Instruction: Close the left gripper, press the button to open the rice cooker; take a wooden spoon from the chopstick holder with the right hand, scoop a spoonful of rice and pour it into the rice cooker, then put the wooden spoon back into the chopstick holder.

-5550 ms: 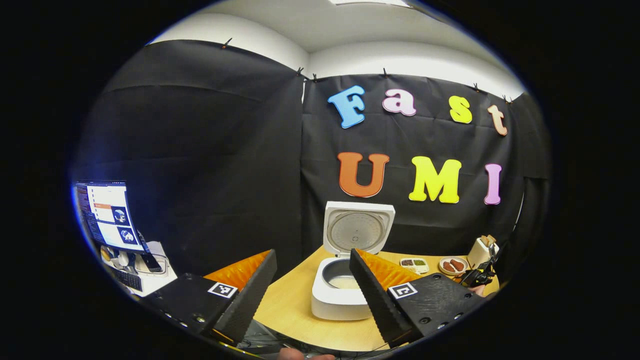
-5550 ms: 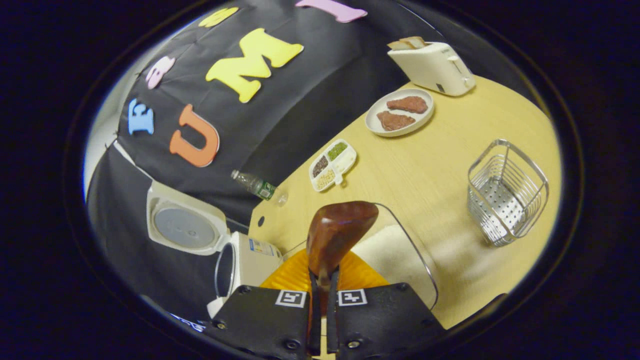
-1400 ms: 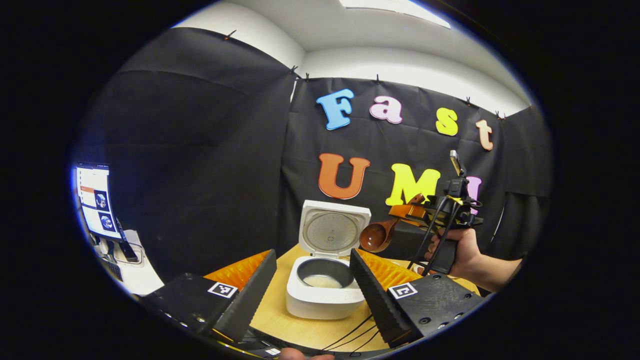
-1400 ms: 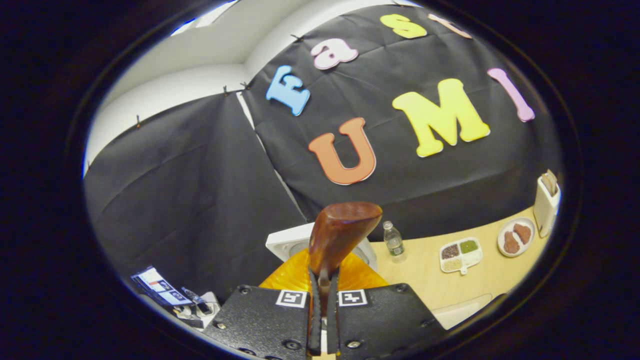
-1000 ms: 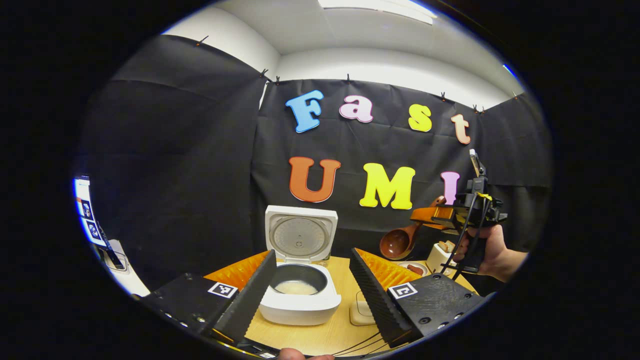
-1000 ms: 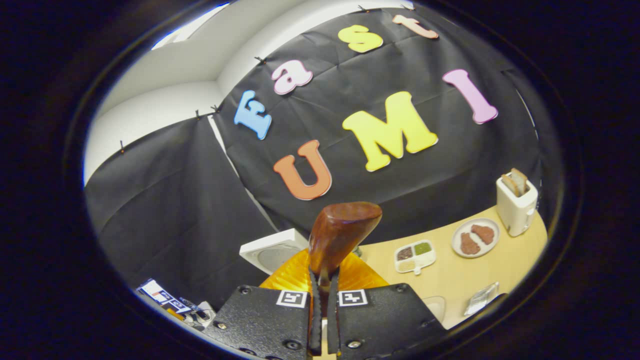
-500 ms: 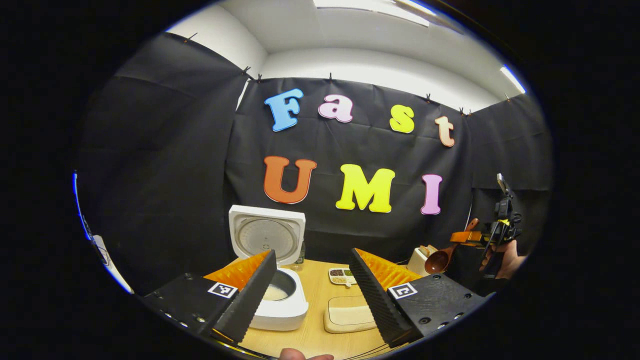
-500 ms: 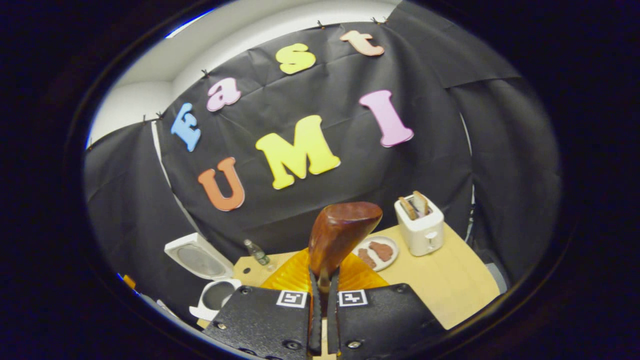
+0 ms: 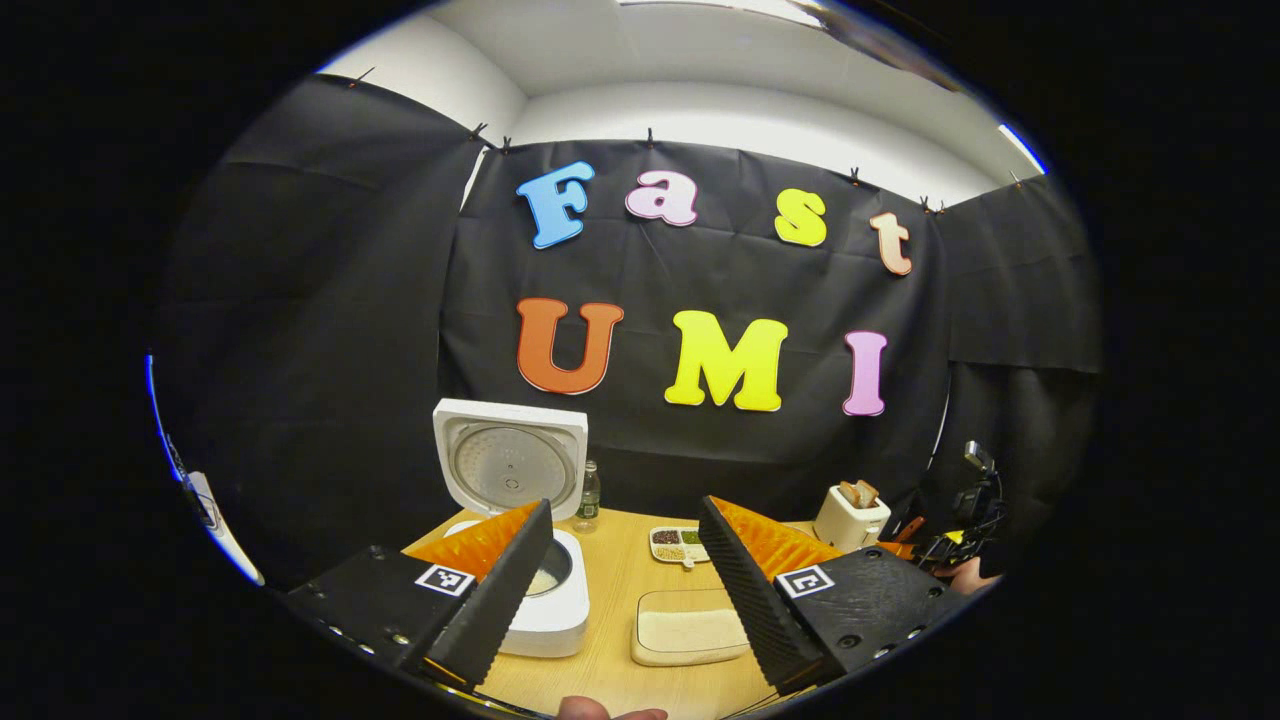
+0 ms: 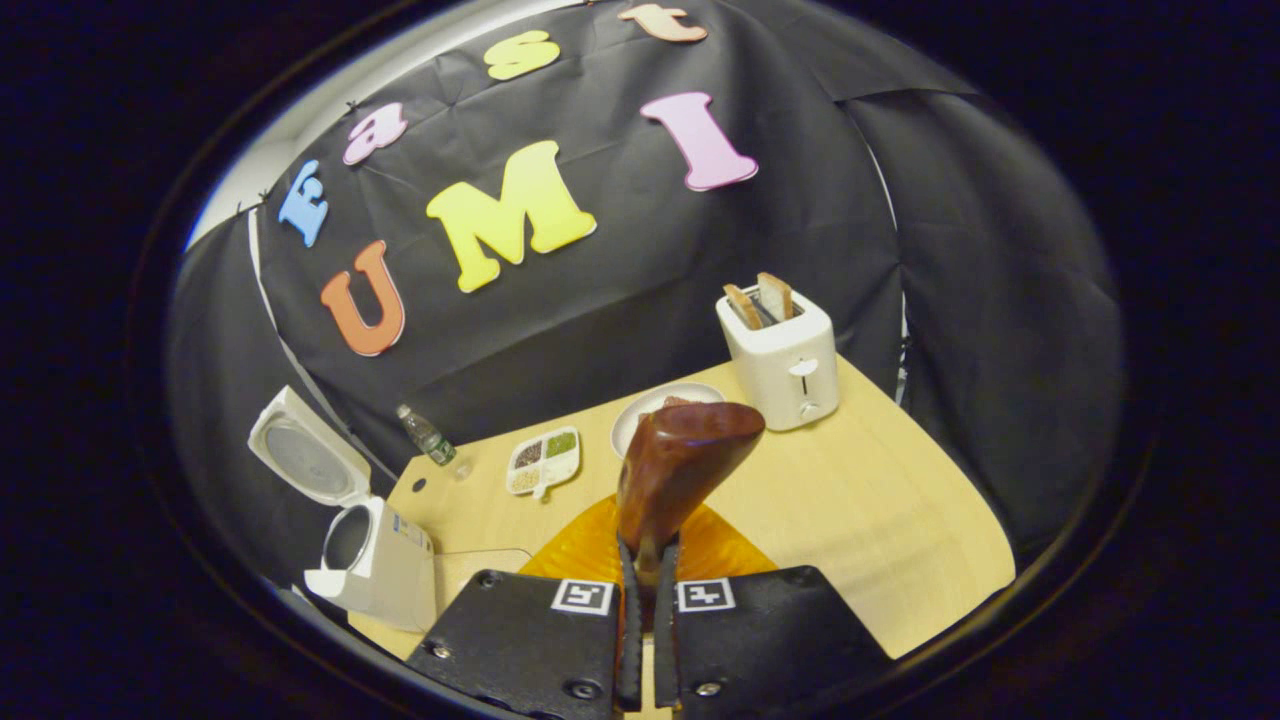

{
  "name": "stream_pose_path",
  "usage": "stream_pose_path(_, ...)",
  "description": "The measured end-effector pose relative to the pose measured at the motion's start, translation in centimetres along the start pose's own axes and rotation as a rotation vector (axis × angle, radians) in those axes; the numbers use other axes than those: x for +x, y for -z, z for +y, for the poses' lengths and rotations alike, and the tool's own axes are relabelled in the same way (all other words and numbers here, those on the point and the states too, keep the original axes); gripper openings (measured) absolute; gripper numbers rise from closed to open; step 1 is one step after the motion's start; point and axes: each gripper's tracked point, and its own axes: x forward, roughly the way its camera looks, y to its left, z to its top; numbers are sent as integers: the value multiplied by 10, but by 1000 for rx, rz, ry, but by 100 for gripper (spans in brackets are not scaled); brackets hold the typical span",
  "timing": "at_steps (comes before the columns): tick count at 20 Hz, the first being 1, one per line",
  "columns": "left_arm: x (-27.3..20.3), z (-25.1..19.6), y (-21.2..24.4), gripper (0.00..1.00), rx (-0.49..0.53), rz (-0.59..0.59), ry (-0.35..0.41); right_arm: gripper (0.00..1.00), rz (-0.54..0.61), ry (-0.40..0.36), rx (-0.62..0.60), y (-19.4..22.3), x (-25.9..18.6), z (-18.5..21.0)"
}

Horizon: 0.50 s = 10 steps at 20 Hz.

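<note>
Between the two fingers of the right gripper (image 10: pixel 640 640) the handle of the wooden spoon (image 10: pixel 676 470) is clamped, and its bowl is seen raised above the wooden table (image 10: pixel 880 520); beyond the bowl a plate (image 10: pixel 640 405) and a white toaster (image 10: pixel 785 355) are placed; the rice cooker (image 10: pixel 375 565) is found at the left with its lid (image 10: pixel 300 460) opened upward. At the bottom of the left gripper view the left gripper (image 9: pixel 625 580) is held with its fingers wide apart and nothing between them; behind them the rice tray (image 9: pixel 685 635) is laid just beside the rice cooker, and a divided dish (image 9: pixel 678 543) and a bottle (image 9: pixel 589 497) are placed farther back.
</note>
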Motion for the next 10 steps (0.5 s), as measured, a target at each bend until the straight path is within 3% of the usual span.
stream_pose_path(6,6,0,4,94,18,42,-39,12,64,12,-51,52,41,-11)
stream_pose_path(10,19,9,-1,94,22,41,-73,16,78,5,-47,64,50,-15)
